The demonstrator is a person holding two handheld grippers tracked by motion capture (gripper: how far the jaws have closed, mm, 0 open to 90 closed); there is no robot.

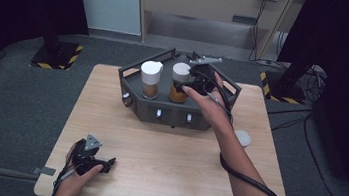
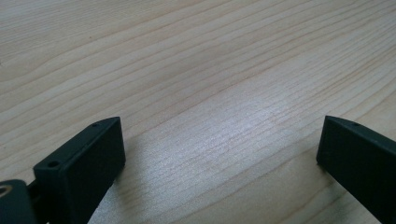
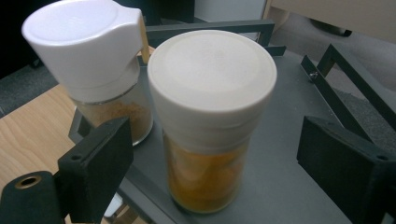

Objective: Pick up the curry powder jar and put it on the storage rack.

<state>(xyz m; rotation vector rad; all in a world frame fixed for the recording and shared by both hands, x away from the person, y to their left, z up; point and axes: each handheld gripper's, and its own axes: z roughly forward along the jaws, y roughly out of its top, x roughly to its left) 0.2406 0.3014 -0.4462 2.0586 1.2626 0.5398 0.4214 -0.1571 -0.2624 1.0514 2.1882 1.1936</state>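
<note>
Black jaws of the right gripper (image 3: 212,163) are standing apart, released, straddling the jar (image 3: 210,116) without touching it. Looking like clear glass or plastic with a flat white cap and orange contents, the jar is probably rigid, smooth and a bit slippery, moderately weighty; squeezing the straight body below the cap seems safest. It is standing upright in the grey rack (image 1: 224,86) beside the shaker (image 3: 98,65). Farther off, the left gripper (image 1: 96,161) is resting low over the counter (image 1: 164,162), jaws wide and empty.
</note>
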